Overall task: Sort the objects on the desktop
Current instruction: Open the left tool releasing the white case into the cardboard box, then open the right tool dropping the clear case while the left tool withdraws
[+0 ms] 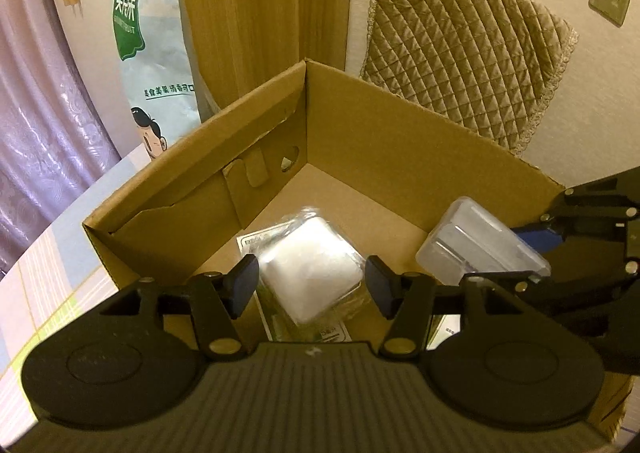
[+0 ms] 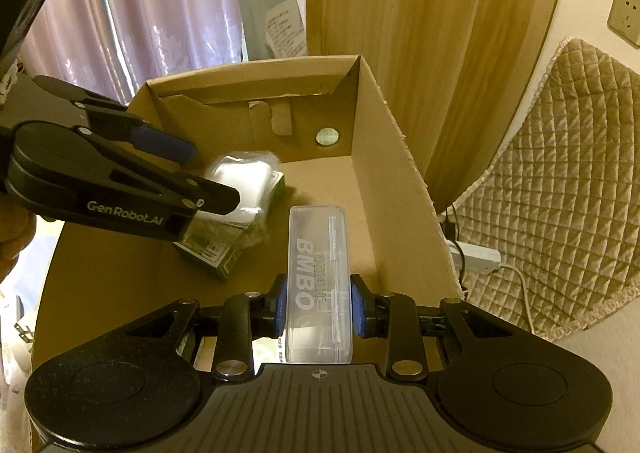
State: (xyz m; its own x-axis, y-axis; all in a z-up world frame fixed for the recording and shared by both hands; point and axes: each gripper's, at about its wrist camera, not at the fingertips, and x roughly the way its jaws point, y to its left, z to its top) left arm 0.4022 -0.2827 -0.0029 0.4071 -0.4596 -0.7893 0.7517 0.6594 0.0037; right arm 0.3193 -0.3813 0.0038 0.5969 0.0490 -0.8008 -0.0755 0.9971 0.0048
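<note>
Here the right gripper [image 2: 318, 311] has its jaws clamped on a clear plastic case [image 2: 318, 285] marked BMBO, held over the open cardboard box [image 2: 400, 189]. Further in, the left gripper [image 1: 312, 285] hangs with jaws apart around a blurred white wrapped packet [image 1: 312, 269], not visibly touching it, inside the box.
</note>
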